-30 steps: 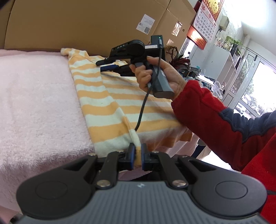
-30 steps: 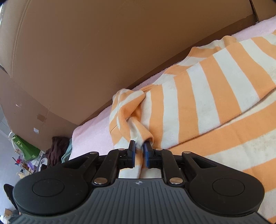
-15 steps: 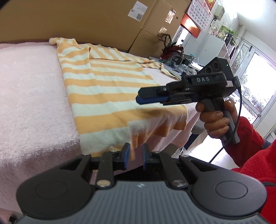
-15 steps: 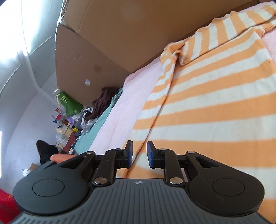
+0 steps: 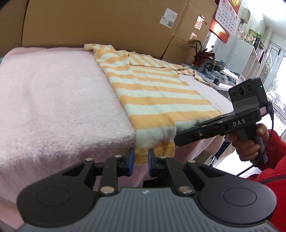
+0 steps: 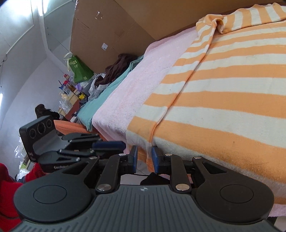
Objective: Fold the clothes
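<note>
The orange-and-white striped shirt point(image 5: 157, 100) lies flat on the pink towel point(image 5: 53, 100), its hem hanging over the near edge. The left gripper point(image 5: 139, 161) and the right gripper point(image 6: 144, 161) each have narrow jaws, with the hem just ahead, not pinched.

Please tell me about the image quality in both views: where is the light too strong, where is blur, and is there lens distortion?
Left wrist view: the window at right is overexposed, the boxes bend from fisheye distortion, and the right gripper looks slightly soft. Right wrist view: the ceiling light glares, the striped shirt bulges near the lens, and the far room is small and hazy.
</note>
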The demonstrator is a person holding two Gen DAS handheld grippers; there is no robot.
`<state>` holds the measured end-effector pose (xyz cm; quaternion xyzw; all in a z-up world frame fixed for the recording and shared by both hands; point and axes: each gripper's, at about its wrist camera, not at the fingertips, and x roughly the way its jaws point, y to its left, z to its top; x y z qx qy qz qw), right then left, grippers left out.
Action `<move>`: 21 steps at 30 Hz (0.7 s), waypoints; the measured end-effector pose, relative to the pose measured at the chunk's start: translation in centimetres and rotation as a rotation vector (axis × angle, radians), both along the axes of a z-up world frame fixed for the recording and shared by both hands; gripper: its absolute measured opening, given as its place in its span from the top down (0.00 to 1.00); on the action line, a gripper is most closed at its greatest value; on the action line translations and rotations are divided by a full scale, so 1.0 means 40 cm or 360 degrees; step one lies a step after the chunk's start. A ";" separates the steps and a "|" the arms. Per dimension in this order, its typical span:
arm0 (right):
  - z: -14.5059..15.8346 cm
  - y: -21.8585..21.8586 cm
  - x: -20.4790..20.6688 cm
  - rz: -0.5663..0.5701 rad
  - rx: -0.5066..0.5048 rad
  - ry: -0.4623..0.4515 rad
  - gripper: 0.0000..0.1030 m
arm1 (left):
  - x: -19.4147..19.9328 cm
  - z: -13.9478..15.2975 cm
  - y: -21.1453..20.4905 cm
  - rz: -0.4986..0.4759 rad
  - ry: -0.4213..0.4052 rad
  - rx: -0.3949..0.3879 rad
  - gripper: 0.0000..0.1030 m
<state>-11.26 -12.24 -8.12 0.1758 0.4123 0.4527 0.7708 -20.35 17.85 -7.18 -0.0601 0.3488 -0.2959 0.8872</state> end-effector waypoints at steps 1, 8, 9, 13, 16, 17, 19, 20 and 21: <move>-0.007 0.004 0.000 -0.0003 -0.0028 0.0010 0.80 | 0.007 -0.007 -0.006 -0.0015 0.0006 -0.0004 0.96; -0.032 0.007 -0.005 -0.0068 -0.0024 0.0001 0.91 | 0.023 -0.023 -0.021 -0.0076 0.0010 -0.0051 1.00; -0.030 0.004 -0.007 -0.0071 -0.0026 -0.0011 0.93 | 0.023 -0.022 -0.019 -0.0080 0.0013 -0.0061 1.00; -0.007 -0.022 -0.020 -0.0035 -0.0003 -0.0067 0.94 | -0.010 0.001 -0.023 -0.0157 -0.0029 -0.0060 1.00; -0.020 -0.021 -0.015 -0.0042 -0.0056 -0.0015 0.94 | -0.001 -0.006 -0.028 -0.0163 0.0004 -0.0019 1.00; -0.027 -0.019 -0.011 -0.0040 -0.0065 0.0005 0.94 | 0.001 -0.002 -0.028 -0.0177 0.0008 -0.0007 1.00; -0.019 -0.016 -0.008 -0.0022 -0.0089 -0.0006 0.92 | 0.000 0.020 -0.025 -0.0216 -0.0026 0.0041 1.00; -0.004 -0.016 -0.009 0.0007 -0.0109 -0.0036 0.89 | -0.004 0.039 -0.023 -0.0240 -0.0068 0.0079 1.00; 0.012 -0.017 -0.010 0.0041 -0.0130 -0.0072 0.88 | -0.007 0.057 -0.020 -0.0265 -0.0110 0.0118 1.00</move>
